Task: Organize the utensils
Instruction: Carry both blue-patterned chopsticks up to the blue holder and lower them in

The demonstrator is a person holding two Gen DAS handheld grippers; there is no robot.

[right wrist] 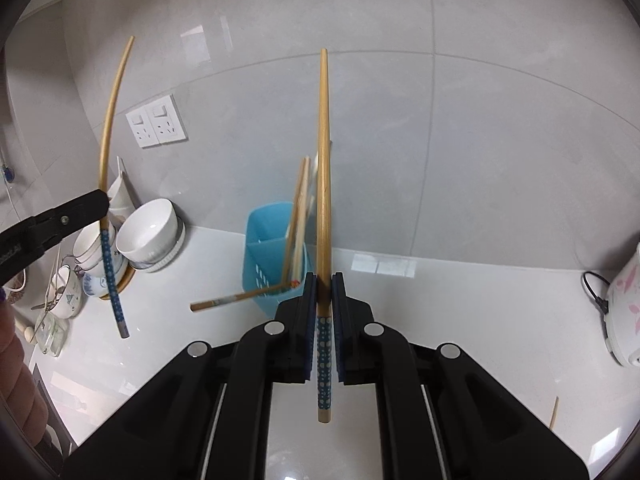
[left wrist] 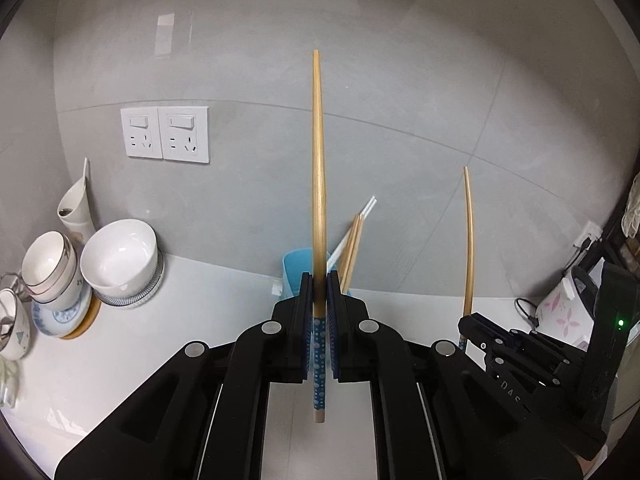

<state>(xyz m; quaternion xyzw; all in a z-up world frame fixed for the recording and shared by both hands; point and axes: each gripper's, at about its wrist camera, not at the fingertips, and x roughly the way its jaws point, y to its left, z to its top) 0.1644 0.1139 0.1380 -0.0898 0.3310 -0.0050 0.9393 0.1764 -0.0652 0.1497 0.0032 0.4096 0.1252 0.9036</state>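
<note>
Upright in each gripper stands one chopstick, thin tip up and blue dotted handle hanging below the jaws. The left gripper (left wrist: 319, 292) is clamped on the left chopstick (left wrist: 318, 168); the right gripper (right wrist: 324, 292) is clamped on the right chopstick (right wrist: 324, 168). Both are raised above the counter (right wrist: 460, 320), near the blue holder (right wrist: 268, 256), which stands against the wall behind them. Several chopsticks (right wrist: 298, 216) lean inside the holder, and a loose chopstick (right wrist: 240, 298) lies on the counter just in front of it. Left of the holder sit stacked bowls (right wrist: 150, 236) and cups (right wrist: 64, 294); above these, sockets (right wrist: 157, 126). Well right of the holder stands a cooker (right wrist: 626, 312).
</note>
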